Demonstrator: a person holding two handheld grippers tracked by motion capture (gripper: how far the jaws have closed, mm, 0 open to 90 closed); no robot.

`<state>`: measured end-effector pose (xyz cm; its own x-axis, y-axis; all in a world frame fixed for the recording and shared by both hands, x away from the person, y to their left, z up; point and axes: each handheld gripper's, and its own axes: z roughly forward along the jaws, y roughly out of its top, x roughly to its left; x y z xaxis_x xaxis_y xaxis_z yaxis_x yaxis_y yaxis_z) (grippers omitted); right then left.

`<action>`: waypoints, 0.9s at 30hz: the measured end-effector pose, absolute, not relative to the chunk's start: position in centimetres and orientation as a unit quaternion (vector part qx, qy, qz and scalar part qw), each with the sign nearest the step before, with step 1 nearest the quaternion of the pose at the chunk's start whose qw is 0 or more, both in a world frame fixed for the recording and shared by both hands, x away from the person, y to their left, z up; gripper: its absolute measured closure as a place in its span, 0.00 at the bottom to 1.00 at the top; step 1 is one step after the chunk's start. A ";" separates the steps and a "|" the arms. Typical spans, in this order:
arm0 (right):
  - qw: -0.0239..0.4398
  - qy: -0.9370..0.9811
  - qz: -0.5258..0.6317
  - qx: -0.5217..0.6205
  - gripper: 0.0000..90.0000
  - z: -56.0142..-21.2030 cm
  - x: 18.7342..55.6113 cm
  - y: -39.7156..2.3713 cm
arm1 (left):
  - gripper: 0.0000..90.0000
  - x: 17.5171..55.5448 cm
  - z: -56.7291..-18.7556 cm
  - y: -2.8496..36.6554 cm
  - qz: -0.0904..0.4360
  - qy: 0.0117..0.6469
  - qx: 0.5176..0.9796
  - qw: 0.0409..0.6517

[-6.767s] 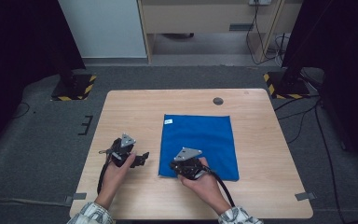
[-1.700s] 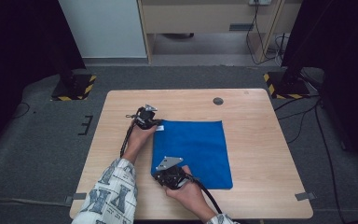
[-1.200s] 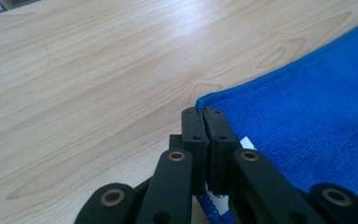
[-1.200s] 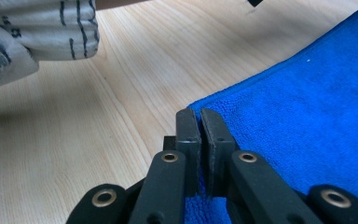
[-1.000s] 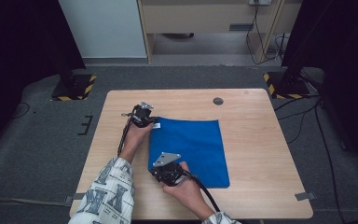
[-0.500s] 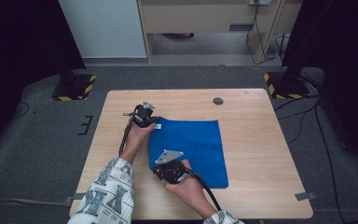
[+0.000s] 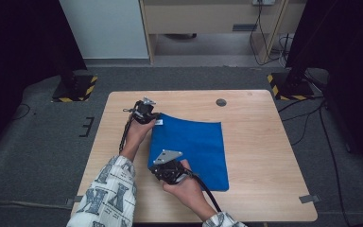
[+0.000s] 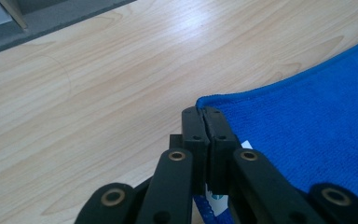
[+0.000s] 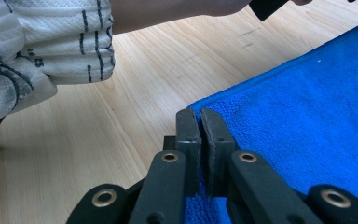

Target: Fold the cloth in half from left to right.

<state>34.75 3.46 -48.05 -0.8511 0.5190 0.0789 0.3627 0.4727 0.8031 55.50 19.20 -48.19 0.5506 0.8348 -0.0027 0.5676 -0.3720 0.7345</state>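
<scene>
A blue cloth [image 7: 194, 146] lies flat on the wooden table [image 7: 269, 142], slightly skewed. My left gripper [image 7: 152, 118] is at the cloth's far left corner, its jaws closed on the corner [image 8: 204, 114]. A small white label [image 8: 216, 196] shows under the jaws there, and the cloth [image 8: 307, 116] spreads out to the right. My right gripper [image 7: 155, 166] is at the near left corner. Its jaws [image 9: 199, 116] are pressed together with blue cloth [image 9: 298, 107] pinched between them.
A dark round grommet [image 7: 221, 102] sits in the table near its far edge. Bare wood lies right of the cloth and along the left side. The patterned sleeve [image 9: 37, 42] of the left arm crosses close to the right gripper. Dark stands with striped bases flank the table.
Since the earliest frame both grippers left the near table and took the cloth's two left corners; the cloth has skewed leftward. Over the last second hardly anything moved.
</scene>
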 end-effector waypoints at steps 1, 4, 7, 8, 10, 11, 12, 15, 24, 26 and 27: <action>0.089 0.853 0.444 0.260 0.97 -48.0 34.8 3.7 | 0.98 55.6 -48.1 19.3 0.190 0.433 0.807 0.353; 0.090 0.853 0.443 0.260 0.97 -47.9 34.8 4.2 | 0.98 55.6 -47.7 19.7 0.194 0.432 0.807 0.353; 0.093 0.853 0.443 0.261 0.97 -47.6 34.8 4.8 | 0.98 55.7 -47.5 20.2 0.197 0.433 0.807 0.349; 0.093 0.852 0.444 0.261 0.97 -47.6 34.8 4.9 | 0.98 55.7 -47.5 20.4 0.197 0.436 0.806 0.349; 0.093 0.853 0.443 0.258 0.97 -47.5 34.7 5.3 | 0.98 55.7 -47.6 20.7 0.196 0.438 0.806 0.346; 0.093 0.854 0.444 0.257 0.97 -47.4 34.7 5.4 | 0.98 55.7 -47.6 20.8 0.197 0.439 0.806 0.346; 0.093 0.854 0.444 0.256 0.97 -47.4 34.7 5.5 | 0.98 55.7 -47.6 21.1 0.197 0.439 0.806 0.345; 0.094 0.855 0.442 0.254 0.97 -47.3 34.7 5.9 | 0.98 55.7 -47.5 21.6 0.199 0.442 0.804 0.344; 0.089 0.856 0.446 0.244 0.97 -47.1 34.7 7.6 | 0.98 55.2 -47.2 23.3 0.212 0.445 0.805 0.330; 0.086 0.855 0.450 0.243 0.97 -47.2 34.6 8.0 | 0.98 55.1 -47.0 23.5 0.208 0.448 0.801 0.339; 0.086 0.856 0.449 0.242 0.97 -47.2 34.6 8.0 | 0.98 55.1 -46.9 23.5 0.208 0.447 0.801 0.339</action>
<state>34.56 8.03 -47.19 -0.8678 0.4919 0.0710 0.3378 0.4791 0.8101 55.08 23.46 -46.89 0.5143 0.8571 0.0308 0.5744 -0.3709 0.7297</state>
